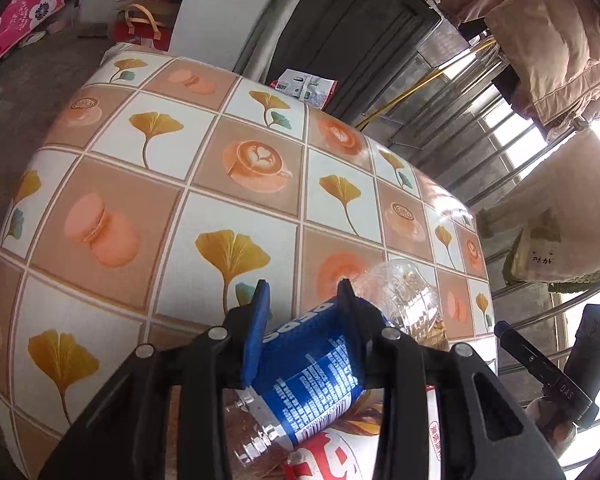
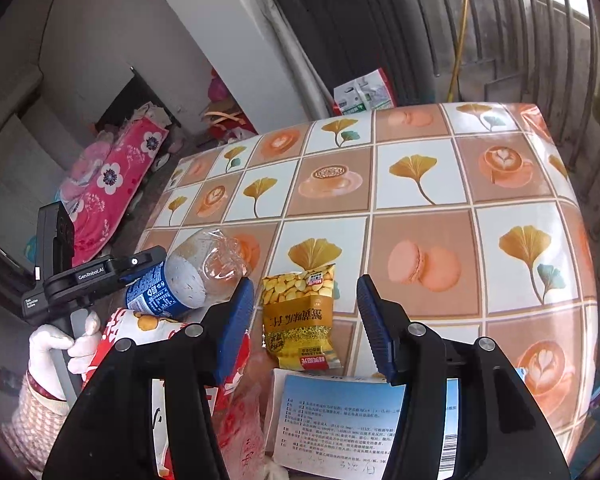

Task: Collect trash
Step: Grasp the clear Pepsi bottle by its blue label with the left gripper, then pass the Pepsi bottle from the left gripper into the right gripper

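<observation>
Patterned tablecloth (image 2: pixel 420 152); left jaws grip plastic bottle (image 1: pixel 312 364), right jaws wide.

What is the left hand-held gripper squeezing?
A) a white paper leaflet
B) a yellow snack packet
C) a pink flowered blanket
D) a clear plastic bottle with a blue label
D: the blue pads of the left hand-held gripper press on both sides of the clear plastic bottle with a blue label, while the yellow snack packet lies untouched on the table.
</observation>
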Tool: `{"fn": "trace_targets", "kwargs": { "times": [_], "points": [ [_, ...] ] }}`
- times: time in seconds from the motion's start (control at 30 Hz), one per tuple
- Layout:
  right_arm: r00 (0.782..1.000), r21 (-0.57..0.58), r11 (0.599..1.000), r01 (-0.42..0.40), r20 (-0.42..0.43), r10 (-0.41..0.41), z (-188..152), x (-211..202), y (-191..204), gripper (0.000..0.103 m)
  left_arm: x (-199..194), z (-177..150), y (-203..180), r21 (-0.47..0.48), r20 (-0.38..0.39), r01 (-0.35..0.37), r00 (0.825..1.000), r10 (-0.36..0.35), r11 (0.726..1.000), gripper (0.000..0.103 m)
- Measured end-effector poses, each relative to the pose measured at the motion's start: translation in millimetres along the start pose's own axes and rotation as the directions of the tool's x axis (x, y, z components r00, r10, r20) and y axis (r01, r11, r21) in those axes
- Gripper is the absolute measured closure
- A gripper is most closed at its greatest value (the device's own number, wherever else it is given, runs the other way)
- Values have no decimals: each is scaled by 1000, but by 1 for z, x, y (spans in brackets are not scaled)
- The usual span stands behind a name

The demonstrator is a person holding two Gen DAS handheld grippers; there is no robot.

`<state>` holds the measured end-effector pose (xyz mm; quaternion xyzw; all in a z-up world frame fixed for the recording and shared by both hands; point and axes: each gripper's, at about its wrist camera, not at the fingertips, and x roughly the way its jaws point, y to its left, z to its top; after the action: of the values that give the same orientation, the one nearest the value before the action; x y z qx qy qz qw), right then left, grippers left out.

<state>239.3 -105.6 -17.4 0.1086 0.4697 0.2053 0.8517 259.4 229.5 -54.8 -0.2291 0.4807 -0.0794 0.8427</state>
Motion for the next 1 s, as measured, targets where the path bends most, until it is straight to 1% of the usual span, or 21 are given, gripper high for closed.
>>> {"fn": "trace_targets", "kwargs": {
  "times": [0.37,0.6,0.73,0.83,1.0],
  "points": [
    [999,-12,999,-41,33,41,-3,-22,7,51,-27,0,25,-22,35,-46,998,47,999,69],
    [997,-11,998,-68,47,68,-8,-34,10,51,-46,2,34,-20,63,-62,996,63,998,63],
    [996,-10,997,-75,52,75,-12,-42,12,51,-45,3,34,7,48,-83,995,82,997,62],
    [995,-9,997,-72,61,73,-14,-49,11,51,-38,4,36,18,19,-98,995,97,995,62],
    [994,15,997,-77,75,76,-17,-58,7,51,-37,6,38,9,9,-91,996,91,996,62]
  ]
}}
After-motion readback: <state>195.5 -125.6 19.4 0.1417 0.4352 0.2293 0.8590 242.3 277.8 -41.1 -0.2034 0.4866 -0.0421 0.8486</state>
